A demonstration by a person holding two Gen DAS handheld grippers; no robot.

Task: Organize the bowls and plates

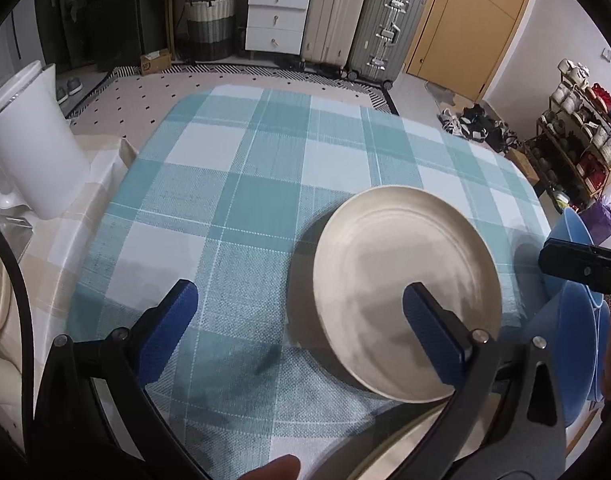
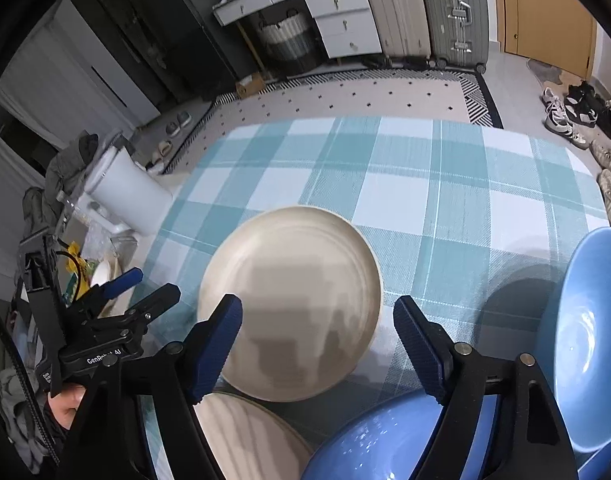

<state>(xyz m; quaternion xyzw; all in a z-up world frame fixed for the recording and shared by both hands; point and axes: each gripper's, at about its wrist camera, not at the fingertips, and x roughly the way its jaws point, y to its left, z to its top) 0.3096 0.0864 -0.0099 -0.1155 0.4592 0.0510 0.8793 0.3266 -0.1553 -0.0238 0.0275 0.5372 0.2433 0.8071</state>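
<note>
The checked surface [image 1: 241, 184] carries a round cream plate [image 1: 405, 292]; only the right view shows two blue bowls [image 2: 589, 340]. Both tools, left tool [image 1: 301, 320] and right tool [image 2: 317, 340], gape apart.

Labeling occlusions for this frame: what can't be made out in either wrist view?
- Second cream plate, right wrist view: near part hidden behind the right gripper.
- Blue bowl, right wrist view: cut off by the bottom edge.
- Blue bowls, left wrist view: count unclear, hidden by gripper frame.
- Items by the white jug: too small to identify.
</note>
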